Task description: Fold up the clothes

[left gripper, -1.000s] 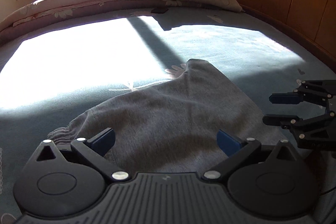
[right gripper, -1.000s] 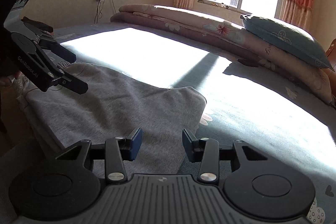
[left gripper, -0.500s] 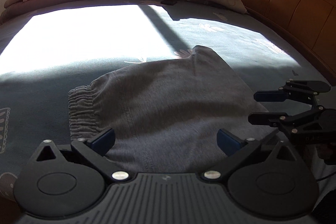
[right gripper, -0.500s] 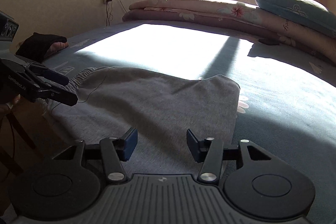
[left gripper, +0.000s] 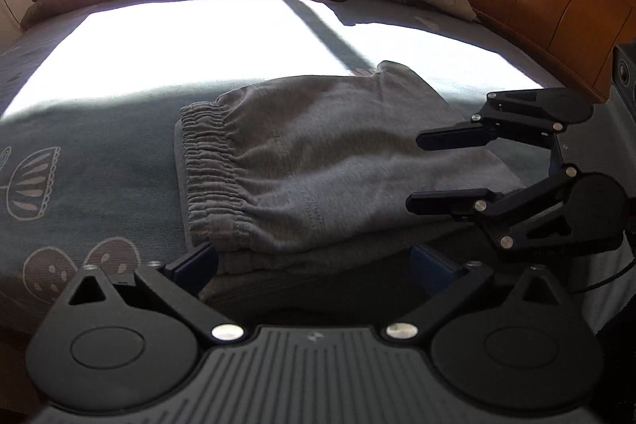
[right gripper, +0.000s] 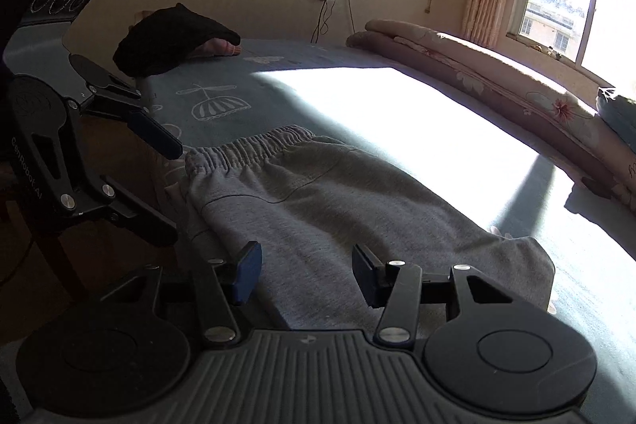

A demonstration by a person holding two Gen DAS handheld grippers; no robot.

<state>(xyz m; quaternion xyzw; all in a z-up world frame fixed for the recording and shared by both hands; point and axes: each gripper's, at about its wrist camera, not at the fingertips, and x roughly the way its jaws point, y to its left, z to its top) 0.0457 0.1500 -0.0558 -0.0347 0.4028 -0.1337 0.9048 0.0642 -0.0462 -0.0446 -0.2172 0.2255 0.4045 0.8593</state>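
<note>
pants: grey sweatpants (left gripper: 326, 165) lying in stacked layers at the bed (left gripper: 99, 161) edge
left claw (left gripper: 314, 261): gaping, empty
right claw (right gripper: 306, 275): gaping, empty
step: looks folded, can't tell if another fold's due

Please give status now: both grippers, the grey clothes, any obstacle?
Left gripper open, right gripper open. Folded grey elastic-waist sweatpants flat on bed, unheld. No obstacle.

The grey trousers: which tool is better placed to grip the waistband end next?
Probably left: the left tool is open beside the waistband; the right tool is further along the trousers.
</note>
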